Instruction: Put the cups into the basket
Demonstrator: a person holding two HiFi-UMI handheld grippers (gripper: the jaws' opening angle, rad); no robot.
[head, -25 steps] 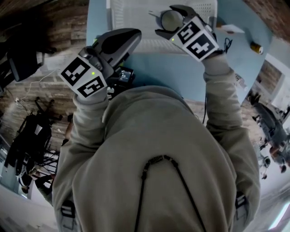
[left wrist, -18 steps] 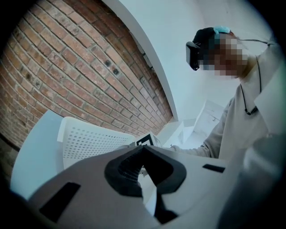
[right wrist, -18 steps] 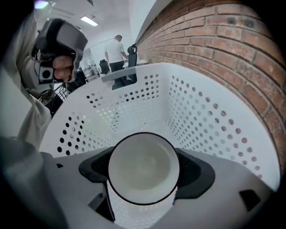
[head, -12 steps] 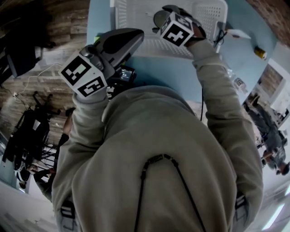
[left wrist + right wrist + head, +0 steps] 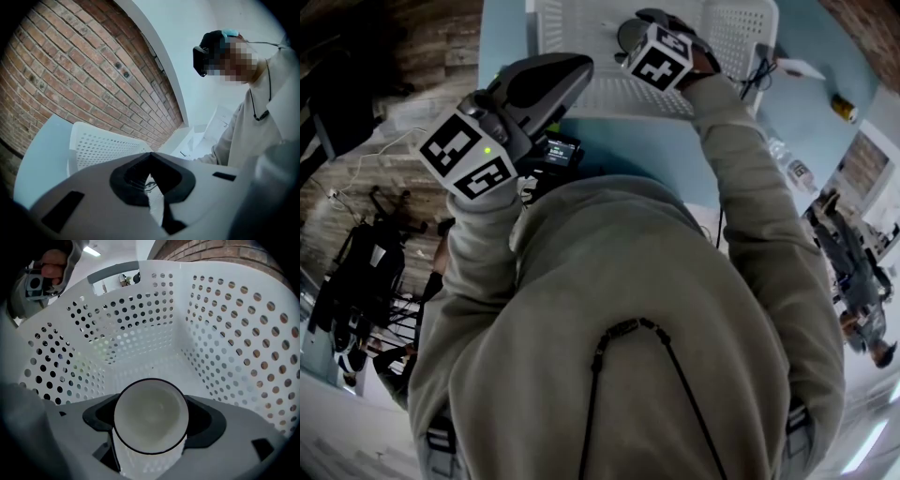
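A white perforated basket (image 5: 581,37) stands on the light blue table (image 5: 647,150) at the top of the head view. My right gripper (image 5: 639,36) hangs over the basket's inside, shut on a white cup (image 5: 630,34) with a dark rim. In the right gripper view the cup (image 5: 150,411) sits upright between the jaws of the right gripper (image 5: 152,423), with the basket's walls (image 5: 225,333) all round and its floor below. My left gripper (image 5: 567,75) is held just outside the basket's near left edge, shut and holding nothing. In its own view the left gripper (image 5: 151,158) points past the basket (image 5: 103,145).
On the table right of the basket lie a black cable (image 5: 759,70), a white card (image 5: 802,67), a small brown bottle (image 5: 844,106) and a clear plastic bottle (image 5: 792,169). A brick wall (image 5: 70,70) stands behind the table. The table's near edge is against my body.
My right gripper has carried the cup leftward and farther in over the basket. The left gripper has barely shifted.
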